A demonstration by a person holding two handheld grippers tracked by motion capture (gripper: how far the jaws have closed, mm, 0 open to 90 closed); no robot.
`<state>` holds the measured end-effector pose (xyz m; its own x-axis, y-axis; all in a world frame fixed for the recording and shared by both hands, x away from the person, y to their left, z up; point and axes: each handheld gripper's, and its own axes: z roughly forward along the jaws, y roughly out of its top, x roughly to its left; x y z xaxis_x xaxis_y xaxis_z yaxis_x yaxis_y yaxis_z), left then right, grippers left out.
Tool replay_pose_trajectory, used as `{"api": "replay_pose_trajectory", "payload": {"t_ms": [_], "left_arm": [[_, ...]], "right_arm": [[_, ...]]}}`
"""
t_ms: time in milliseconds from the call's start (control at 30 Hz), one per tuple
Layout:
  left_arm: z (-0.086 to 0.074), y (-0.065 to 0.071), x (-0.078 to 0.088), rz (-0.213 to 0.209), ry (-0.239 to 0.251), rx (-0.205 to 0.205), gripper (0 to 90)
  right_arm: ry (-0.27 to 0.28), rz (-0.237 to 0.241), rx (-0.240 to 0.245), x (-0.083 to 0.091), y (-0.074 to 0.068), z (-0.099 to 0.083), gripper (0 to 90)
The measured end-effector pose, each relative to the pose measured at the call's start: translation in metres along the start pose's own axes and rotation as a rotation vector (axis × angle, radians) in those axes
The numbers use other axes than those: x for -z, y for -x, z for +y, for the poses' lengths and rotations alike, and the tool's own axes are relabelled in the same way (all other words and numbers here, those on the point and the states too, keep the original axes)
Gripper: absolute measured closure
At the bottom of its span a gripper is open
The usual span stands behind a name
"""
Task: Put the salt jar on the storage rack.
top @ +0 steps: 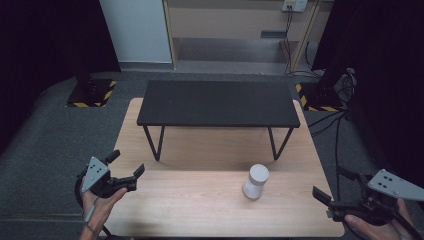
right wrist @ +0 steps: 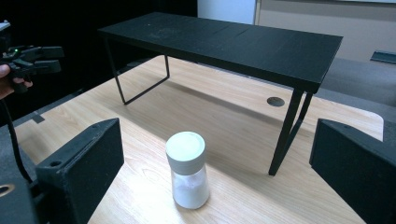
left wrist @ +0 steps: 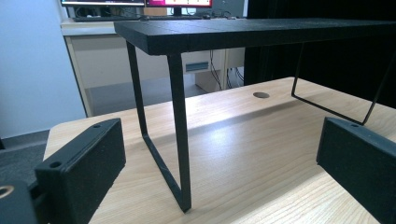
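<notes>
Jar (right wrist: 187, 169) with white powder and a pale lid stands upright on the wooden table (top: 200, 205) before the black shelf (top: 218, 103), so the empty, wide-open right gripper (top: 334, 196) should probably approach level and close below the lid, while the left gripper (top: 126, 169) waits open.

A lab — black curtains (top: 45, 35), hazard-taped stand bases (top: 91, 94), trailing cables (top: 327, 120).

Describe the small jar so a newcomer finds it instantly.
On the light wooden table, look in front of the black shelf, toward its right legs. There stands an upright small jar with a pale cap and white contents, apart from everything else.
</notes>
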<state>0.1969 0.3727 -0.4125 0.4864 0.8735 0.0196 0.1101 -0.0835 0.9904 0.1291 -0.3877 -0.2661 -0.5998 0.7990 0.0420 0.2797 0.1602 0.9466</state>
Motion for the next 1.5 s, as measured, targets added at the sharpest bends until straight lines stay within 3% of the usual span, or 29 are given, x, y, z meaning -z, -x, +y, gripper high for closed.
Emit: {"api": "replay_pose_trajectory", "payload": {"t_ms": [467, 867, 1200, 1500], "left_arm": [[0.002, 0.003, -0.004, -0.022, -0.016, -0.037, 0.1], [0.003, 0.003, -0.004, -0.022, -0.022, -0.039, 0.2], [0.002, 0.003, -0.004, -0.021, -0.021, -0.038, 0.3], [0.002, 0.003, -0.004, -0.021, -0.021, -0.038, 0.2]], "right_arm": [[-0.012, 0.011, 0.008, -0.004, 0.001, 0.004, 3.1], [-0.028, 0.02, 0.013, -0.013, 0.002, 0.001, 2.9], [-0.052, 0.042, 0.018, -0.032, 0.0, -0.002, 2.9], [-0.092, 0.054, 0.009, -0.063, -0.003, -0.011, 2.9]]}}
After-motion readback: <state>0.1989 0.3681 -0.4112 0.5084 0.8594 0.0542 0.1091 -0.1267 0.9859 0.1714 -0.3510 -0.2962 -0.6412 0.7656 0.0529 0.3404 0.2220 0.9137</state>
